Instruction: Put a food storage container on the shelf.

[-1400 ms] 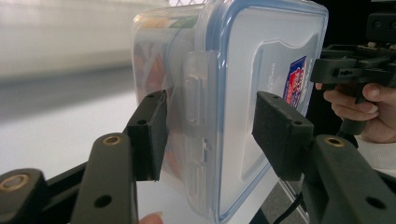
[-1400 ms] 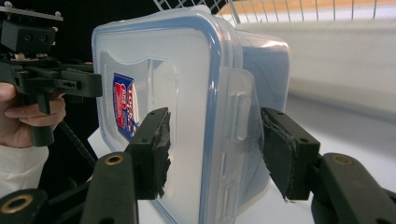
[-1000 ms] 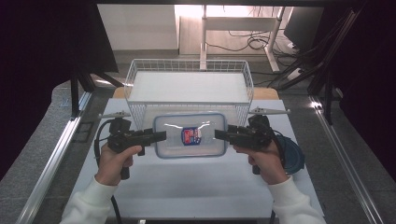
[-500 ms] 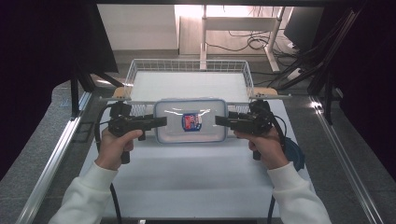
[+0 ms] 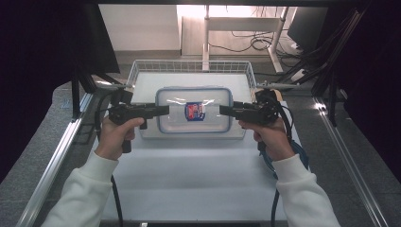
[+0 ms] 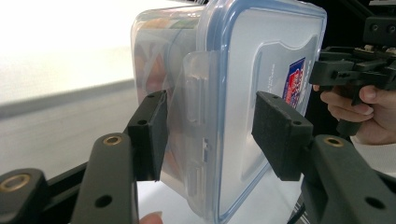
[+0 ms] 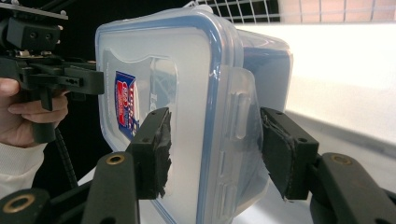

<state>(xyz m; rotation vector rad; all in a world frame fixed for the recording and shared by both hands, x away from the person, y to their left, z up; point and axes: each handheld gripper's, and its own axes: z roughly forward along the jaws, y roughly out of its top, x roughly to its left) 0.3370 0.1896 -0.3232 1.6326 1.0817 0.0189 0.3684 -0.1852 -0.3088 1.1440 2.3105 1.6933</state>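
You carry the clear rectangular plastic container with the blue-rimmed lid and red-and-blue label (image 5: 194, 109) between your two grippers, and what matters for the coming move is how it sits against the white wire basket (image 5: 191, 65) beyond it. The container's long axis runs side to side, parallel to the basket's near wall, and it hangs over that near wall, just on your side of the basket's middle. Your left gripper (image 5: 164, 110) clamps the container's left short end, its jaws roughly half spread, one pad on the lid face and one under the tub, straddling the side latch (image 6: 198, 88). Your right gripper (image 5: 223, 109) does the same at the right short end, jaws about as wide, pads pressed on lid and base. Both hands sit equally near the basket, so neither leads. I judge the next move to be a level push away from you, both ends advancing together, or the container will skew against the basket's wire.
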